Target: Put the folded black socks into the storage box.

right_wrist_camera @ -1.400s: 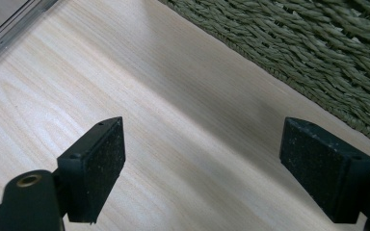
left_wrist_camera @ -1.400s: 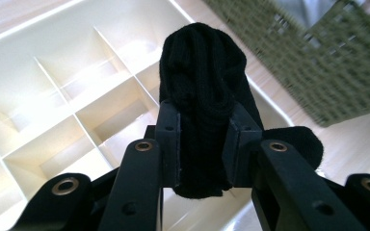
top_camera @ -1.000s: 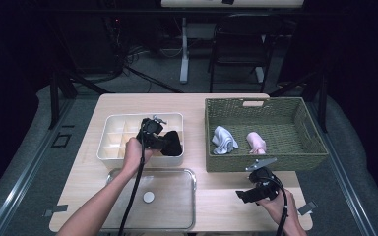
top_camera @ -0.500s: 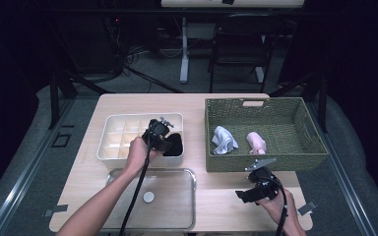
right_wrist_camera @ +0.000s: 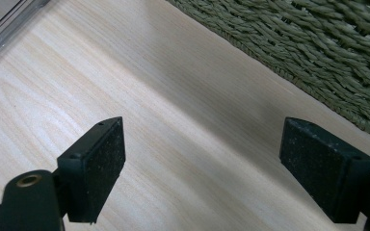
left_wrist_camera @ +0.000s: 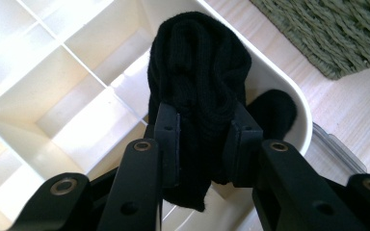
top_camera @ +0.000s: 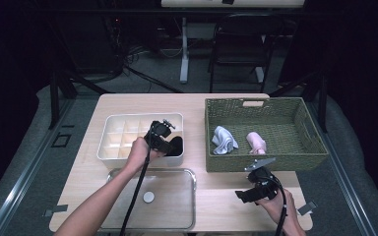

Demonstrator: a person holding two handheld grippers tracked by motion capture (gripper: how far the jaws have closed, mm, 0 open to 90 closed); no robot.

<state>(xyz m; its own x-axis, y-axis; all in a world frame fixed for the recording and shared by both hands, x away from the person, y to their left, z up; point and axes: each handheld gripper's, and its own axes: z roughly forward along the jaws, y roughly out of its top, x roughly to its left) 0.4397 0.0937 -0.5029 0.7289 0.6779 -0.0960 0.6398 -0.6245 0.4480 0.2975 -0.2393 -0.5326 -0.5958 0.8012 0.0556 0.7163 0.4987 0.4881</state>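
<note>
Room: a dark space is seen behind the table, with a chair [top_camera: 236, 44] and stand legs on a grey floor
Table [top_camera: 142, 105]: a light wood top is shown, carrying every item below
Basket [top_camera: 305, 123]: a green woven basket is set at the right; a pale blue cloth [top_camera: 224, 139] and a pink cloth [top_camera: 256, 142] lie inside, apart
Clear tray [top_camera: 182, 216]: placed at the near edge, just in front of the organiser
Organiser [top_camera: 123, 120]: a white divided box is set left of the basket
Black sock [left_wrist_camera: 197, 72]: held over the organiser's near right corner compartment
Left gripper [left_wrist_camera: 202, 139]: the jaws are clamped on the black sock, pads pressed into both sides
Right gripper [right_wrist_camera: 217, 168]: the jaws are spread wide with nothing between them, held over bare wood just beside the basket
</note>
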